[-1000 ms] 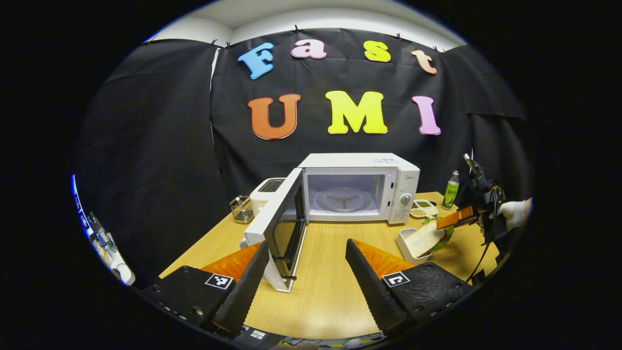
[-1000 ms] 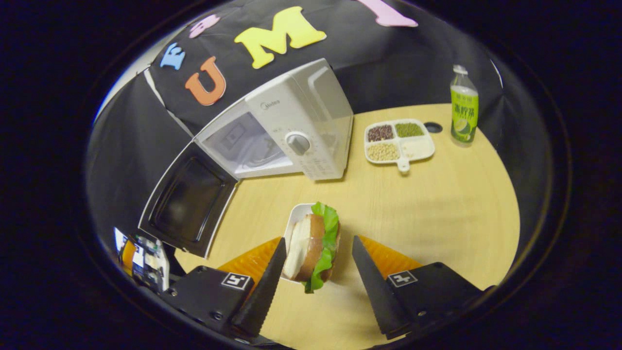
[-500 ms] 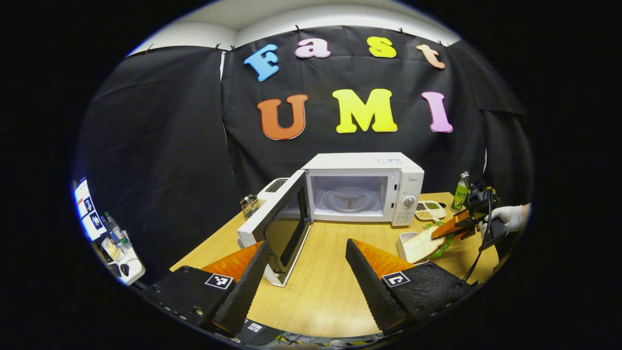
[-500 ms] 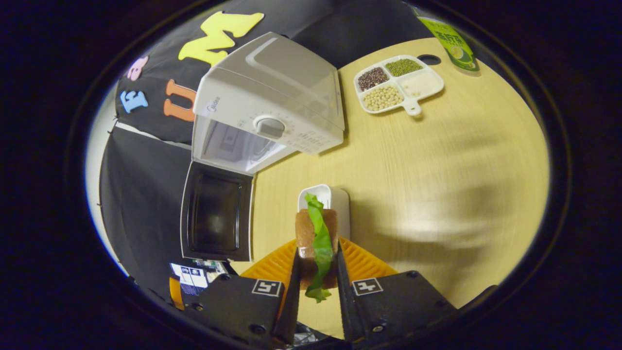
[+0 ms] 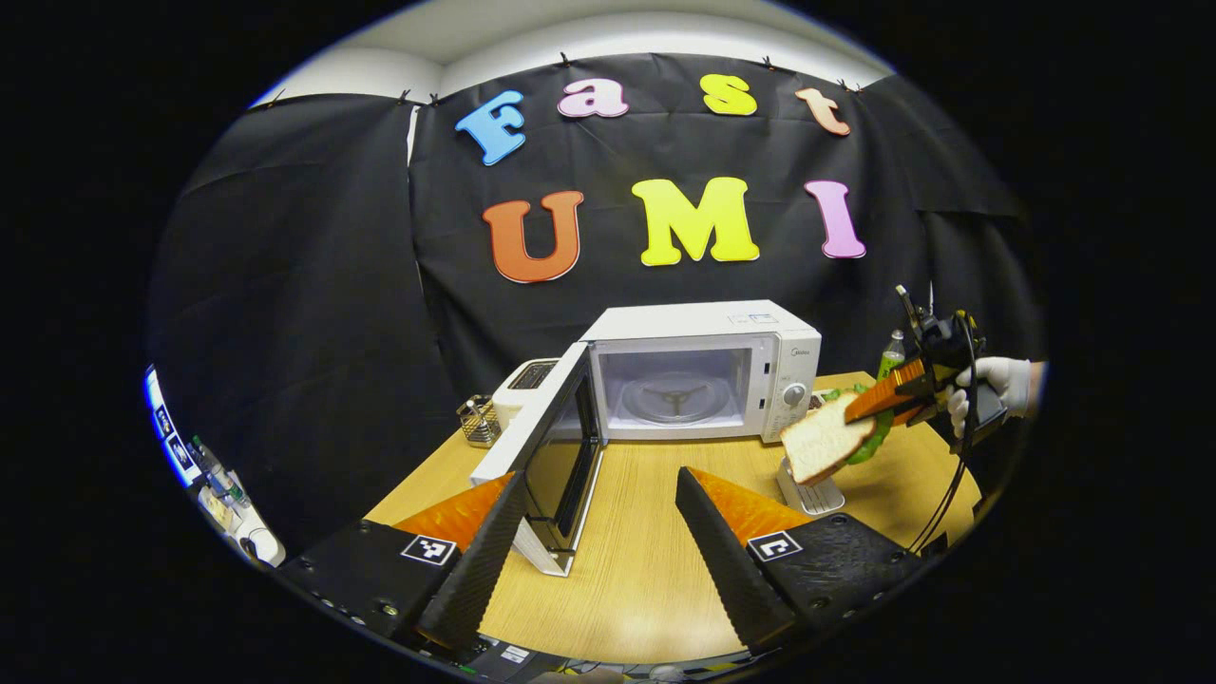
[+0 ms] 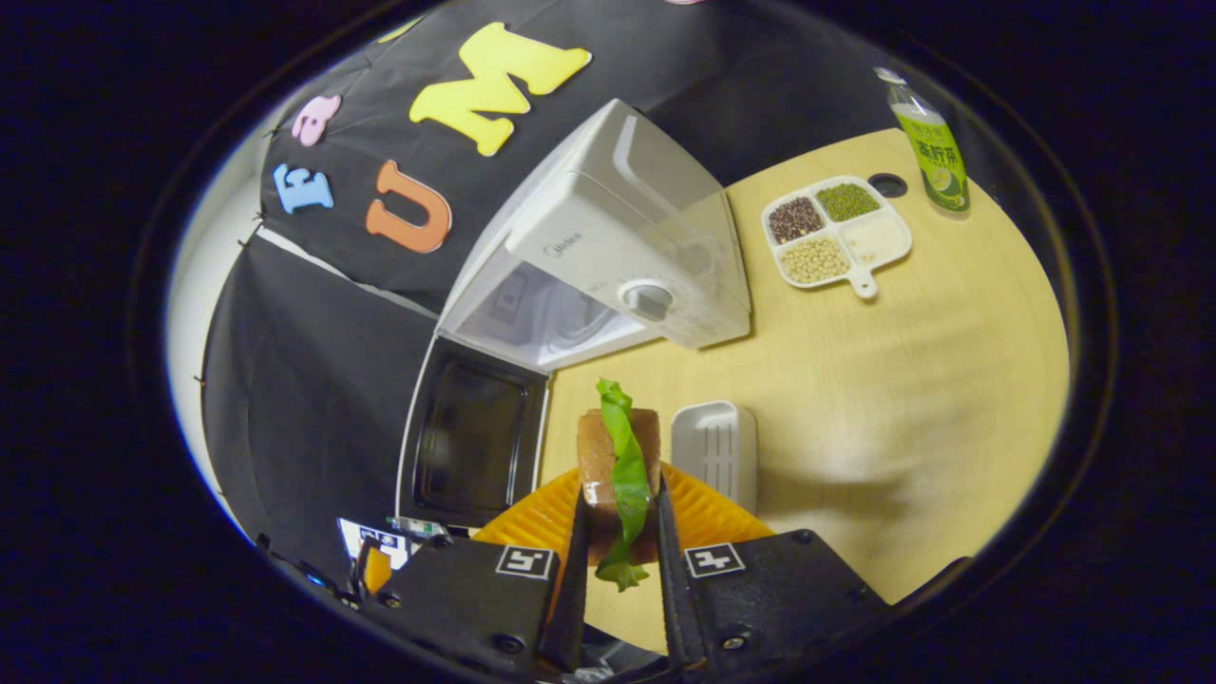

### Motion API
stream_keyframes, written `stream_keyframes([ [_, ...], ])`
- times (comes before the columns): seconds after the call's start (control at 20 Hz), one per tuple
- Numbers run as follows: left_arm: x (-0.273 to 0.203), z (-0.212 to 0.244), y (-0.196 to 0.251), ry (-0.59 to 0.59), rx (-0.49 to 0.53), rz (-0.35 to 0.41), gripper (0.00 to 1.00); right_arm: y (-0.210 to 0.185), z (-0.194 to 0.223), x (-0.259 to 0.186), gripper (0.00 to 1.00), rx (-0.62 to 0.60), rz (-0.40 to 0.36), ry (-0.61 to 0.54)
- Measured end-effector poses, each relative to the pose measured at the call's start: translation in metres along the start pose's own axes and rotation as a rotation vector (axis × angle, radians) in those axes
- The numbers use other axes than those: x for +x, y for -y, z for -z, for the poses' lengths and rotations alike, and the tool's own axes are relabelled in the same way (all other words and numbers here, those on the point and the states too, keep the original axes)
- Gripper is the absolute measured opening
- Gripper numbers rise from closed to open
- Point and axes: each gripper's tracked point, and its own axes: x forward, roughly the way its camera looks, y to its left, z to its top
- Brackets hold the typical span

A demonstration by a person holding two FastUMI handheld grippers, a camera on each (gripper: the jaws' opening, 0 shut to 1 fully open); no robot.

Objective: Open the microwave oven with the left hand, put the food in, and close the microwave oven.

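The white microwave [image 5: 703,366] [image 6: 617,247] stands at the back of the wooden table with its door [image 5: 551,446] [image 6: 470,437] swung wide and the glass turntable [image 5: 674,397] bare inside. My right gripper [image 6: 619,532] is shut on a sandwich [image 6: 617,456] of bread and green lettuce, lifted above the table. In the left gripper view that sandwich [image 5: 826,439] hangs right of the microwave, held by the right gripper [image 5: 902,394] in a gloved hand [image 5: 997,380]. My left gripper [image 5: 594,532] is open, empty, in front of the door.
A white ridged dish [image 6: 714,448] [image 5: 807,489] sits on the table under the sandwich. A divided tray of beans [image 6: 836,233] and a green bottle [image 6: 933,147] stand right of the microwave. A toaster [image 5: 522,380] and a wire basket [image 5: 475,418] stand left of it.
The right gripper closed on the sandwich and lifted it out of the white dish, upward and toward the microwave. The left gripper stayed open and shifted only slightly.
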Motion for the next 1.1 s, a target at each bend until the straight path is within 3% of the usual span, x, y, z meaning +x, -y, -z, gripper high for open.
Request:
stream_keyframes([
  [0.25,0.003,-0.008,-0.019,0.005,0.019,0.101,0.95,-0.051,-0.014,0.044,0.36,0.068,-0.04,0.184],
  [0.3,0.005,-0.01,-0.023,0.006,0.026,0.118,0.95,-0.058,-0.017,0.057,0.28,0.084,-0.041,0.216],
  [0.35,0.006,-0.011,-0.028,0.009,0.035,0.131,0.95,-0.065,-0.019,0.068,0.27,0.101,-0.042,0.255],
  [0.4,0.007,-0.012,-0.032,0.017,0.042,0.145,0.95,-0.07,-0.023,0.081,0.36,0.12,-0.042,0.295],
  [0.5,0.008,-0.013,-0.041,0.02,0.048,0.161,0.95,-0.078,-0.032,0.107,0.35,0.15,-0.038,0.388],
  [0.55,0.009,-0.013,-0.046,0.024,0.048,0.166,0.95,-0.083,-0.038,0.12,0.27,0.157,-0.035,0.433],
  [0.6,0.01,-0.013,-0.052,0.024,0.046,0.168,0.96,-0.087,-0.043,0.134,0.35,0.164,-0.026,0.466],
  [1.05,0.018,0.002,-0.088,-0.022,0.025,0.132,0.96,-0.101,-0.08,0.247,0.35,0.266,0.061,0.688],
  [1.1,0.018,0.001,-0.091,-0.023,0.026,0.126,0.95,-0.099,-0.085,0.252,0.27,0.268,0.072,0.715],
])
